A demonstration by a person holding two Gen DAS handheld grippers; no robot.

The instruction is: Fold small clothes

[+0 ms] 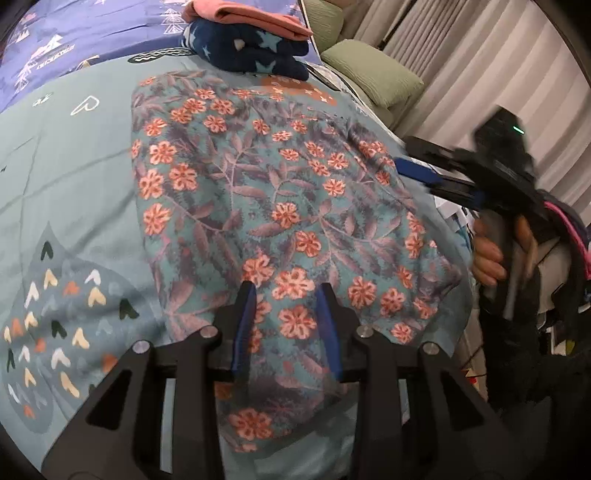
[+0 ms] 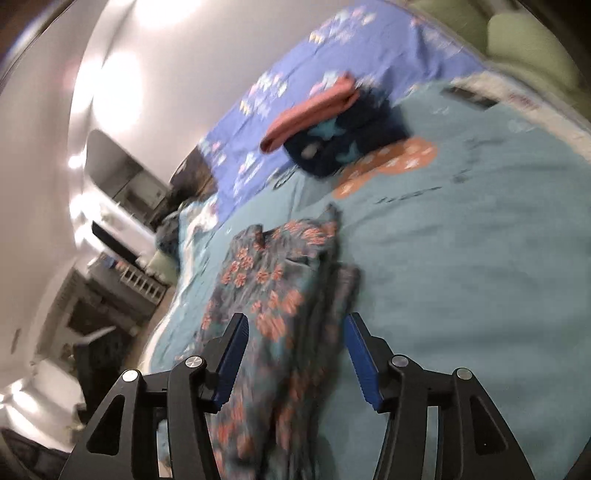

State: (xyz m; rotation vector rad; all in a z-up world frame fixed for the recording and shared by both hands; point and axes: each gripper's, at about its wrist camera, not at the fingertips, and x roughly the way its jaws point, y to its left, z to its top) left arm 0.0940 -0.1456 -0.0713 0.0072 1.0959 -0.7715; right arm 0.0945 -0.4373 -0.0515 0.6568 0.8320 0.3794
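Observation:
A teal floral garment (image 1: 280,206) with orange flowers lies spread on the bed. My left gripper (image 1: 286,291) sits at its near edge with the jaws apart; the cloth passes between the blue pads. It also shows in the right wrist view (image 2: 273,295), bunched and blurred. My right gripper (image 2: 295,321) is open over the garment's near end. The right gripper also shows in the left wrist view (image 1: 417,173), held by a hand at the garment's right edge.
A folded navy star garment (image 1: 251,48) with a folded pink one (image 1: 251,14) on top sits at the far side of the teal bedspread (image 1: 74,192). Green pillows (image 1: 373,70) and curtains stand at the right. Furniture lies off the bed's left in the right wrist view.

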